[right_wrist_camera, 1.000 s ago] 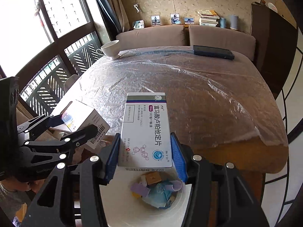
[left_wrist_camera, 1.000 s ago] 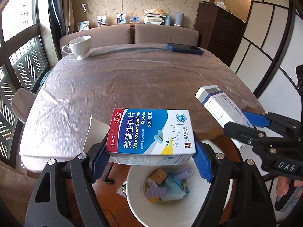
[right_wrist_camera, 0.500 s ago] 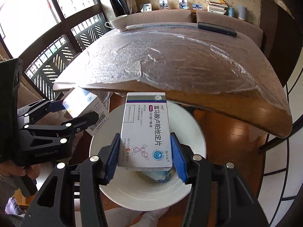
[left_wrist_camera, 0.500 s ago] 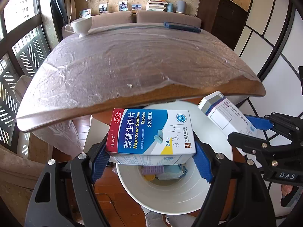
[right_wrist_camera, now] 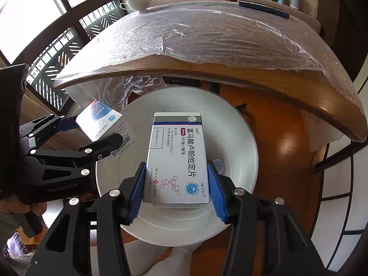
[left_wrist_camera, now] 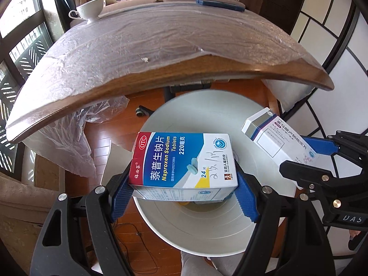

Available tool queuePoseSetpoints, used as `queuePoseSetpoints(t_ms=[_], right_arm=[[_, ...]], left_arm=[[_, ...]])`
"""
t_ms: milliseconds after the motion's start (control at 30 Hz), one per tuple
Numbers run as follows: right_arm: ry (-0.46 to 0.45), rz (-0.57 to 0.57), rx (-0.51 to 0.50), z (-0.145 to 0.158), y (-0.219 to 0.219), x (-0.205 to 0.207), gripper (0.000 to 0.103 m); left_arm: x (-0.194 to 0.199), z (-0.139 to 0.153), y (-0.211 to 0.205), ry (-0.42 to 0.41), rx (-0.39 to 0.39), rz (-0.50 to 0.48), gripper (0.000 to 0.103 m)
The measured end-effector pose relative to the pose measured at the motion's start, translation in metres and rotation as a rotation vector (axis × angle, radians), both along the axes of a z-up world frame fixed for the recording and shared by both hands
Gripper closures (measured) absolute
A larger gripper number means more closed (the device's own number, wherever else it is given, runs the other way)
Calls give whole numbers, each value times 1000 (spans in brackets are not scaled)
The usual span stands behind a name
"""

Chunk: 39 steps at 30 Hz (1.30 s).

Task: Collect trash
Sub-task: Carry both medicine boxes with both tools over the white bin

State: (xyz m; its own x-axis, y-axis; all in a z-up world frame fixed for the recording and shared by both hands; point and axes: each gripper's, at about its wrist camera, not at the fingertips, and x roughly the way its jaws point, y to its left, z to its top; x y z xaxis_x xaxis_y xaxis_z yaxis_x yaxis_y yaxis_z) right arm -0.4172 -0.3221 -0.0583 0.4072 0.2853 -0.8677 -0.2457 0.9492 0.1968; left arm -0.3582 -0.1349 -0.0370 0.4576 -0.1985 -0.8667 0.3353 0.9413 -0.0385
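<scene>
Left gripper: jaws pinching a blue and white Naproxen box by its two short ends, label facing up.
Right gripper: jaws pinching a white and grey medicine box by its long sides, label facing up.
Box positions: both boxes hang above the open mouth of the bin, the Naproxen one toward the left side, the grey one toward the right, apart from each other.
Bin: round, white, standing on the wooden floor below the near edge of the surface.
Surface: wooden, wrapped in clear plastic; a white cup and a dark phone sit at its far side.
Bin contents: mostly hidden behind the boxes.
</scene>
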Motion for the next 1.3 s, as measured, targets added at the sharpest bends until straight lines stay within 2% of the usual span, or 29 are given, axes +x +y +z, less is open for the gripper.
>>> queuePoseSetpoints(t_ms=[1300], right_arm=[[130, -19, -22, -50, 10, 29, 53]], left_arm=[[12, -55, -15, 116, 90, -34, 25]])
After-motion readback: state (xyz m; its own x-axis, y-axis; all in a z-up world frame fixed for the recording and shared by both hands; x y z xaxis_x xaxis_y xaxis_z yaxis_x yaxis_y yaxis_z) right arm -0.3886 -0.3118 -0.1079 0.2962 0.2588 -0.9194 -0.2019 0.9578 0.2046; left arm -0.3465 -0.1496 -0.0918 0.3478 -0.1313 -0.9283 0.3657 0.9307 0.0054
